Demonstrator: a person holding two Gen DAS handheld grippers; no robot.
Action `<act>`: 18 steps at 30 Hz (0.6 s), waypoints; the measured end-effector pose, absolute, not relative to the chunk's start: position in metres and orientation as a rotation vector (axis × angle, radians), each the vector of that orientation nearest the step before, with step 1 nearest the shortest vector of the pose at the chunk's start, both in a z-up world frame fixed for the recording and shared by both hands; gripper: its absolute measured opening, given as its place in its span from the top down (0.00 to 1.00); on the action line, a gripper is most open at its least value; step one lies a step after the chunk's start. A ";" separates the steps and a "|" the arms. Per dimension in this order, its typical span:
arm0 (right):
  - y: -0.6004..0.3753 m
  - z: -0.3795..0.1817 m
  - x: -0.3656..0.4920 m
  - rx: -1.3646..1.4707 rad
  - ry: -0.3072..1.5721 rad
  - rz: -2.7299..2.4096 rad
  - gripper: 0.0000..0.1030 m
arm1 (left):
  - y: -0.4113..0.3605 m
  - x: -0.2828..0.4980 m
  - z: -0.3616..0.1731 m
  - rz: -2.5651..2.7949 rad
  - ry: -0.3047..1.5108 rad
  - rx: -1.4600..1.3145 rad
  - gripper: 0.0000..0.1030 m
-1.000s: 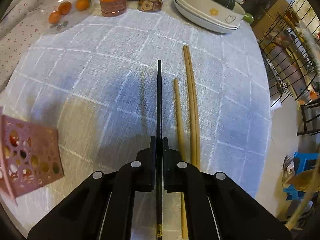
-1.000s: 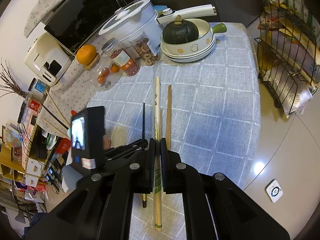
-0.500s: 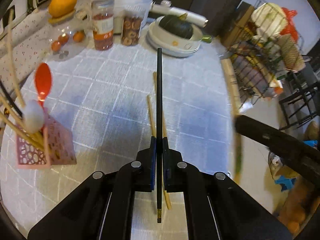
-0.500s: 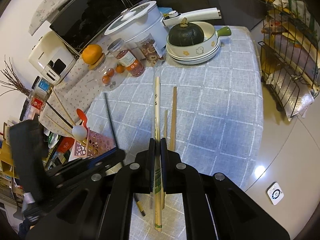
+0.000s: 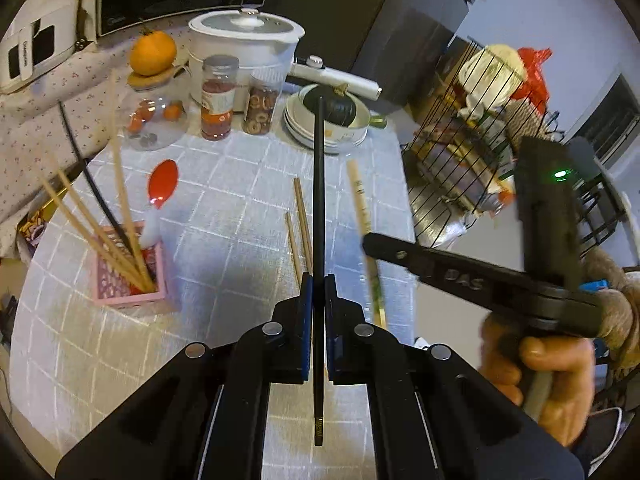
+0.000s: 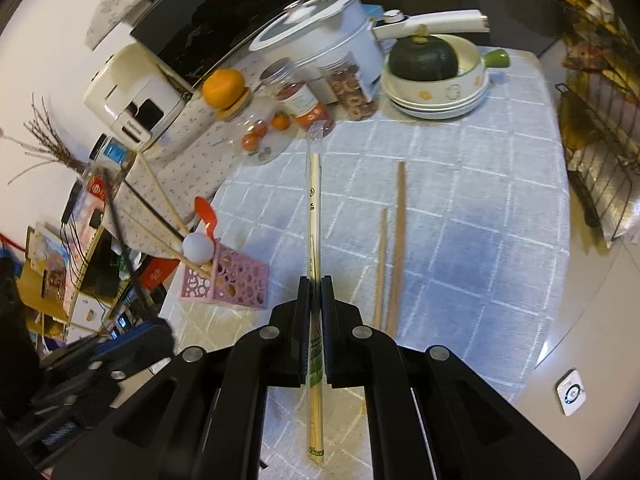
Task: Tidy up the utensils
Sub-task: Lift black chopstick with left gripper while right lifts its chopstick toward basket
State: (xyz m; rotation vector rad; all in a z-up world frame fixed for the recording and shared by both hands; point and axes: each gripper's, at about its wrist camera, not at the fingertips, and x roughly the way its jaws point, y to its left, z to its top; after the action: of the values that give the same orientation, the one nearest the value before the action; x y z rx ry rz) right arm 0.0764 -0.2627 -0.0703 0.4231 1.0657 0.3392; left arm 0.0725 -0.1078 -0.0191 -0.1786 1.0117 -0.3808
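Note:
My left gripper (image 5: 319,280) is shut on a black chopstick (image 5: 319,184) and holds it above the table. My right gripper (image 6: 315,282) is shut on a wrapped pair of pale chopsticks (image 6: 314,216), also raised; it shows in the left wrist view (image 5: 362,204) too. Two brown wooden chopsticks (image 6: 390,240) lie on the grey checked tablecloth (image 6: 480,220), also seen in the left wrist view (image 5: 300,220). A pink perforated utensil holder (image 5: 128,276) stands at the left with several chopsticks and a red spoon (image 5: 162,180) in it; the right wrist view shows it (image 6: 228,280).
At the table's back stand jars (image 5: 216,100), a white pot (image 5: 244,52), stacked bowls with a green squash (image 6: 424,60) and an orange (image 5: 153,53). A wire rack (image 5: 472,152) stands off the right edge. The table edge drops to the floor at the right.
Both grippers have risen and tilted up with their chopsticks. The left view now takes in the pink holder and the right gripper; the right gripper has shifted left of the brown chopsticks.

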 end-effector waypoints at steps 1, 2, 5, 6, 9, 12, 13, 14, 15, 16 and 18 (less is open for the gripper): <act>-0.260 -0.069 0.076 0.420 1.063 0.344 0.95 | -0.104 0.069 -0.014 -0.388 0.998 -0.184 0.96; -0.257 -0.067 0.076 0.415 1.056 0.350 0.95 | -0.101 0.066 -0.009 -0.394 0.987 -0.187 0.96; -0.252 -0.061 0.074 0.406 1.028 0.368 0.95 | -0.091 0.059 0.003 -0.412 0.954 -0.209 0.96; -0.249 -0.058 0.073 0.403 1.014 0.373 0.95 | -0.087 0.057 0.007 -0.421 0.944 -0.226 0.96; -0.245 -0.050 0.071 0.399 0.976 0.386 0.95 | -0.077 0.054 0.017 -0.436 0.914 -0.254 0.96; -0.242 -0.043 0.070 0.395 0.939 0.399 0.95 | -0.063 0.050 0.028 -0.447 0.872 -0.284 0.96; -0.241 -0.040 0.069 0.392 0.927 0.404 0.95 | -0.056 0.050 0.032 -0.446 0.852 -0.294 0.96; -0.240 -0.038 0.069 0.390 0.917 0.409 0.95 | -0.049 0.049 0.036 -0.442 0.834 -0.302 0.96; -0.238 -0.035 0.068 0.389 0.901 0.416 0.95 | -0.044 0.049 0.038 -0.436 0.820 -0.304 0.96; -0.237 -0.033 0.068 0.389 0.890 0.422 0.95 | -0.036 0.050 0.042 -0.421 0.798 -0.306 0.96; -0.233 -0.028 0.067 0.387 0.865 0.428 0.95 | -0.023 0.052 0.044 -0.403 0.772 -0.311 0.96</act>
State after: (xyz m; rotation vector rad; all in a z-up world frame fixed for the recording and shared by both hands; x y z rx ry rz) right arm 0.0673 -0.2330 -0.0282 0.3870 0.8648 0.4279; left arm 0.0516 -0.0235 0.0444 -0.3107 0.7717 -0.4026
